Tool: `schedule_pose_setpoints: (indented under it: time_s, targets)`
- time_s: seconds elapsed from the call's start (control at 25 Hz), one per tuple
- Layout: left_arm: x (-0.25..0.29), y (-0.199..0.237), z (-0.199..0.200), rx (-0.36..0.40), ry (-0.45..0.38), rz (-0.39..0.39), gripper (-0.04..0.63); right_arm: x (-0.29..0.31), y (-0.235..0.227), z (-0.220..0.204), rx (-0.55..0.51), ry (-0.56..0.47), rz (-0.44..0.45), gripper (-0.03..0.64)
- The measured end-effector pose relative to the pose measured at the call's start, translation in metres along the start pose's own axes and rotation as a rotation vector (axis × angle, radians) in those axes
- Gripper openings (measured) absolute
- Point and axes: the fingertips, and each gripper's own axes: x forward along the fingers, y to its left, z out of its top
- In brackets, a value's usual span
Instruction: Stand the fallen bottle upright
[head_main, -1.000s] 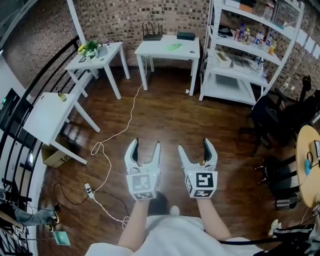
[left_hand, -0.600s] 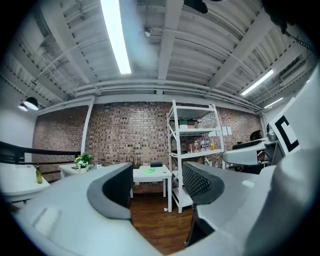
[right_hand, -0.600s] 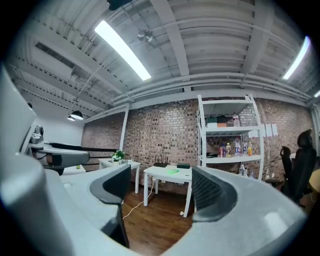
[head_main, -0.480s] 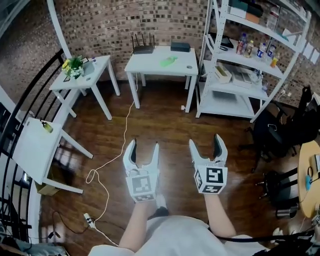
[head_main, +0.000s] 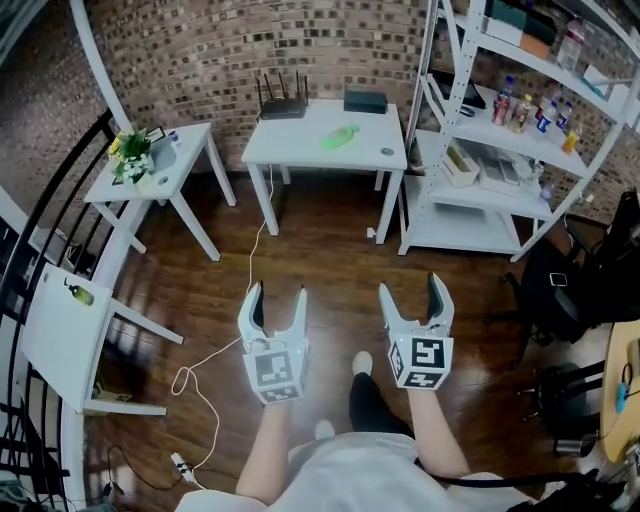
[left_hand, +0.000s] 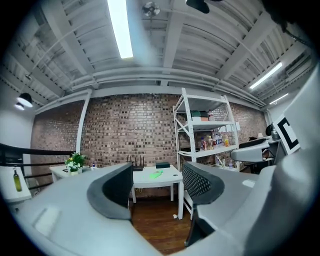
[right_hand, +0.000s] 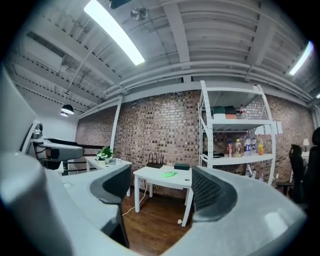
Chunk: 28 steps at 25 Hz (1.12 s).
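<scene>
A green bottle (head_main: 339, 137) lies on its side on the white table (head_main: 300, 140) against the brick wall; it also shows in the left gripper view as the green bottle (left_hand: 156, 174) and in the right gripper view as the green bottle (right_hand: 170, 174). My left gripper (head_main: 273, 296) and right gripper (head_main: 414, 290) are both open and empty, held over the wooden floor well short of the table.
A router (head_main: 283, 103) and a dark box (head_main: 364, 101) sit at the table's back. A side table with a plant (head_main: 130, 157) stands left, a white shelf unit (head_main: 520, 120) with bottles right. A white cable (head_main: 245, 280) trails across the floor.
I have walked closer to the white table; it sits larger and nearer in view. Both grippers stay open, held out in front.
</scene>
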Motion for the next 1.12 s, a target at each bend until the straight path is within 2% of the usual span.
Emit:
schedule_pose_setpoints:
  time_s: [0.12, 0.24, 0.36, 0.44, 0.72, 0.88, 1.12]
  targets:
    - [0.067, -0.001, -0.005, 0.027, 0.01, -0.005, 0.313, 0.068, -0.024, 0.001, 0.076, 0.009, 0.042, 0.365]
    - [0.134, -0.01, 0.002, 0.037, 0.019, -0.019, 0.313, 0.136, -0.054, 0.026, 0.162, -0.006, 0.122, 0.365]
    - [0.188, -0.011, 0.019, 0.035, -0.025, 0.02, 0.313, 0.19, -0.084, 0.061, 0.139, -0.086, 0.157, 0.365]
    - [0.218, -0.011, 0.024, 0.023, -0.039, 0.04, 0.314, 0.218, -0.095, 0.07, 0.131, -0.112, 0.181, 0.365]
    - [0.297, -0.003, -0.004, -0.025, 0.076, 0.07, 0.307, 0.306, -0.089, 0.021, 0.165, 0.019, 0.281, 0.365]
    - [0.363, 0.007, -0.013, -0.003, 0.086, 0.069, 0.307, 0.368, -0.101, 0.01, 0.16, 0.034, 0.287, 0.365]
    - [0.484, 0.031, -0.027, -0.059, 0.078, 0.016, 0.307, 0.479, -0.116, 0.006, 0.12, 0.069, 0.281, 0.365]
